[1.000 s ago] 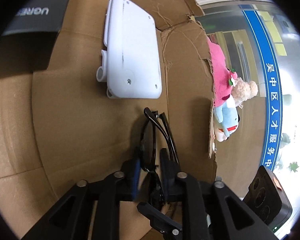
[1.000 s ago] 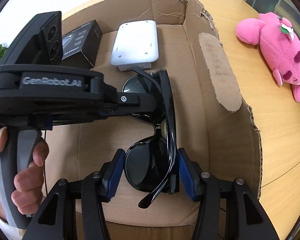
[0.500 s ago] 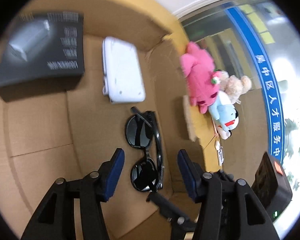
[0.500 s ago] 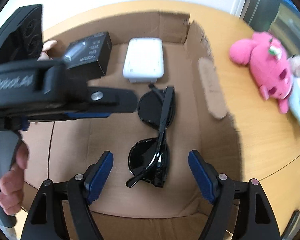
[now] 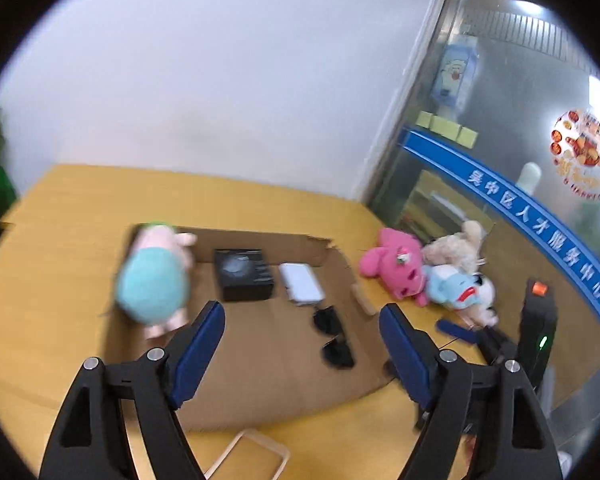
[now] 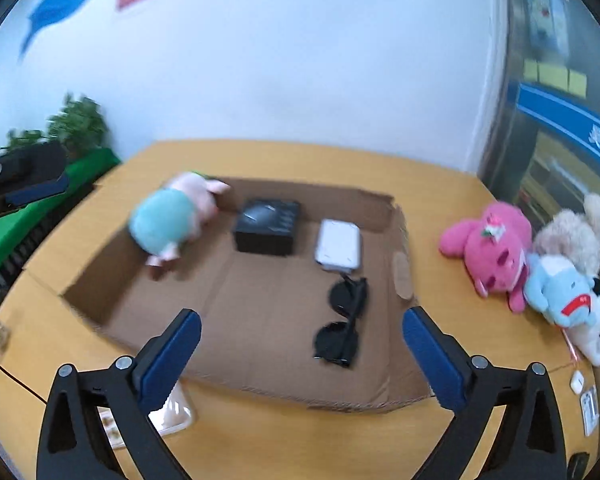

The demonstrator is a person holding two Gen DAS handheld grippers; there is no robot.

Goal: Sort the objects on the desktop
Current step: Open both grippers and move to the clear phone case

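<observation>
Both the left gripper [image 5: 298, 338] and the right gripper [image 6: 300, 350] are opening wide with nothing between them. The sunglasses [image 6: 343, 318] lie flat in the cardboard box [image 6: 396, 276]. The pink toy [image 6: 488, 246] sits beside the box on the table, so a quick grab might knock the others off
</observation>
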